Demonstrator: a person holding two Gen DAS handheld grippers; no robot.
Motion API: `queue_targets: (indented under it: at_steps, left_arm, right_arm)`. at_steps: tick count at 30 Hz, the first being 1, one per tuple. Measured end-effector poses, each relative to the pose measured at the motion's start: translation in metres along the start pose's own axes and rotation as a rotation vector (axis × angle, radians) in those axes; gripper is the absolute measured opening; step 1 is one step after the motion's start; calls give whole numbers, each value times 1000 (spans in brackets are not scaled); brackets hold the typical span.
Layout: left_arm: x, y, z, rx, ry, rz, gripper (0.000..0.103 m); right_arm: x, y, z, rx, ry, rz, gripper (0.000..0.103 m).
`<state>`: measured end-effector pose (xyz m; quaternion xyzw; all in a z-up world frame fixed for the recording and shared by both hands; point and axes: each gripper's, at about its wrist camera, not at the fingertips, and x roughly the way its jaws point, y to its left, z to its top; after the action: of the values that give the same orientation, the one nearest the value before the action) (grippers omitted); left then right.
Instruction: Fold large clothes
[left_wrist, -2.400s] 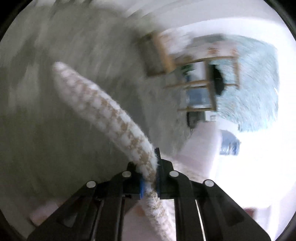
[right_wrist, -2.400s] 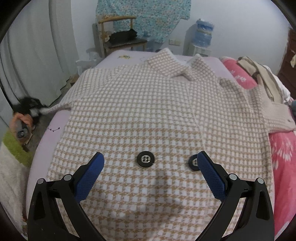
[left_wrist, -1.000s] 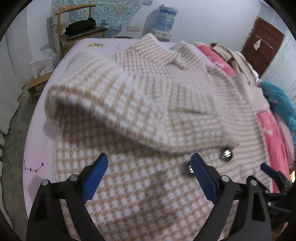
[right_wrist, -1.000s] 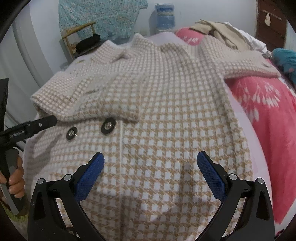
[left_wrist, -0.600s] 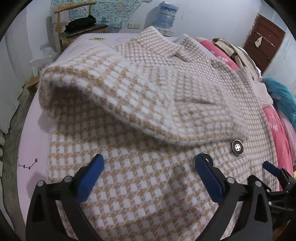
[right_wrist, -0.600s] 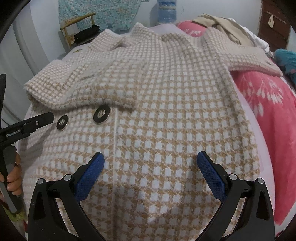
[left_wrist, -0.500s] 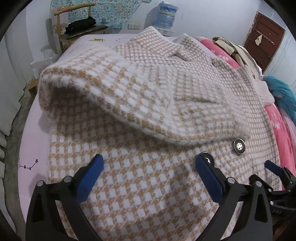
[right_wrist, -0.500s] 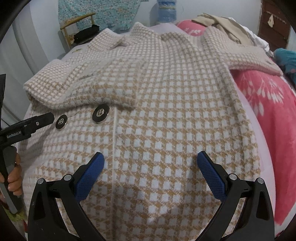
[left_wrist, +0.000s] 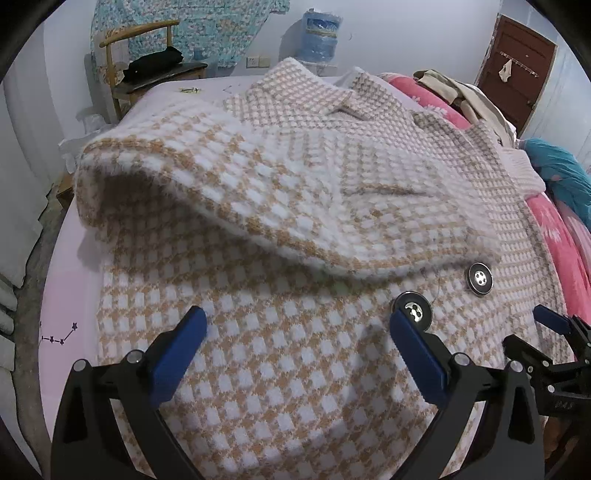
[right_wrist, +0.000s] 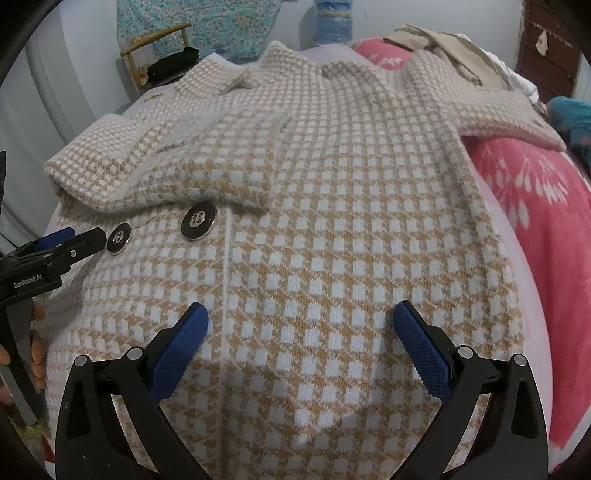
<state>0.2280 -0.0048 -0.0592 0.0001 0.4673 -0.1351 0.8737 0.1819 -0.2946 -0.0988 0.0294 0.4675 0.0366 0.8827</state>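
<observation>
A tan-and-white checked knit coat (left_wrist: 295, 332) lies front up on the bed, also seen in the right wrist view (right_wrist: 351, 240). Its left sleeve (left_wrist: 258, 192) is folded across the chest and ends near two dark buttons (left_wrist: 479, 278); the same sleeve shows in the right wrist view (right_wrist: 166, 173). The other sleeve (right_wrist: 498, 114) stretches out over the pink quilt. My left gripper (left_wrist: 295, 347) is open and empty above the coat's lower left part. My right gripper (right_wrist: 301, 332) is open and empty above the coat's lower right front.
The bed has a lilac sheet (left_wrist: 62, 295) and a pink flowered quilt (right_wrist: 535, 206). A wooden chair (left_wrist: 147, 74) with dark clothes and a water jug (left_wrist: 319, 37) stand behind the bed. Beige clothes (right_wrist: 454, 51) are piled at the far right. A brown door (left_wrist: 517, 74) is beyond.
The left gripper has let go of the sleeve, which now lies folded across the chest. Both open grippers have drifted slightly closer over the coat's lower part.
</observation>
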Motion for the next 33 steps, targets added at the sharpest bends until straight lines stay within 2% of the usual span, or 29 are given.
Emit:
queue_targets:
  at_steps: [11, 27, 33]
  left_arm:
    - [1, -6, -2, 43, 10, 32, 98]
    - [-1, 2, 0, 0, -3, -16, 98]
    - [-3, 3, 1, 4, -5, -19, 98]
  right_arm:
    - [0, 5, -3, -4, -9, 1, 97]
    - [-5, -1, -12, -17, -15, 33, 97]
    - [-8, -2, -2, -18, 24, 42, 96]
